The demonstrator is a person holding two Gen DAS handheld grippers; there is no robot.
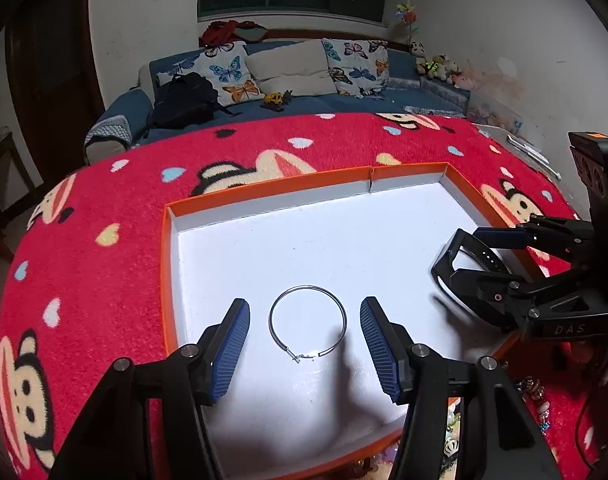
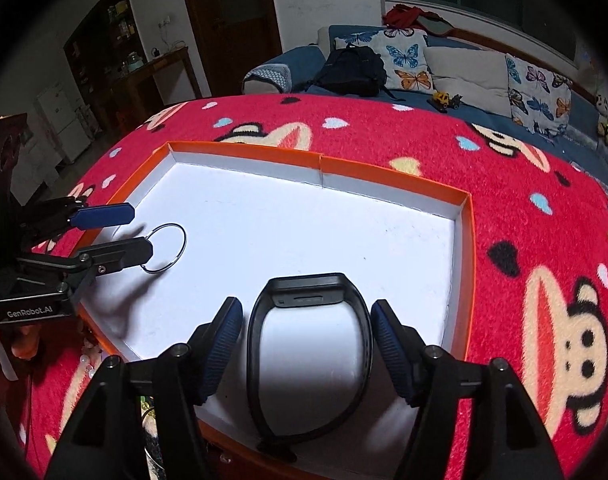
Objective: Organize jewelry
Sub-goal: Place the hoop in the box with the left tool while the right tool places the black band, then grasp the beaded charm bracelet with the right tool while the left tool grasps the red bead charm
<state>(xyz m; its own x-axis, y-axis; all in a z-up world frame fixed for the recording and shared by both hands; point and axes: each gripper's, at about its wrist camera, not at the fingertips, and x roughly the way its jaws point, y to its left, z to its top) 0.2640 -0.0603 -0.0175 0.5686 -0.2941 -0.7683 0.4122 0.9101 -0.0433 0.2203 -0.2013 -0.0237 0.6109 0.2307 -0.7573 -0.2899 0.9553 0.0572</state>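
Surface: red plush cloth (image 1: 116, 184) with cartoon monkey faces and small hearts, spread over a table; blue sofa (image 1: 304, 100) with butterfly cushions behind.
Tray: shallow orange-rimmed box lid (image 1: 166, 264) with a white floor, lying flat on the cloth.
Hoop earring: thin silver wire ring (image 1: 307, 322), large, clasp end toward the camera, flat on the tray floor in its left half.
Left gripper: (image 1: 305, 354) spread wide, blue ribbed pads either side of the hoop earring and apart from it, holding nothing.
Wristband: black smart band (image 2: 309, 344), glossy, closed into a loop, rectangular face at the far end, resting on the tray floor near the front right.
Right gripper: (image 2: 304, 350) wide open, pads flanking the wristband; contact hard to tell, no squeeze visible.
Loose beads: small coloured pieces (image 1: 533, 390) on the cloth beside the tray's near right edge.
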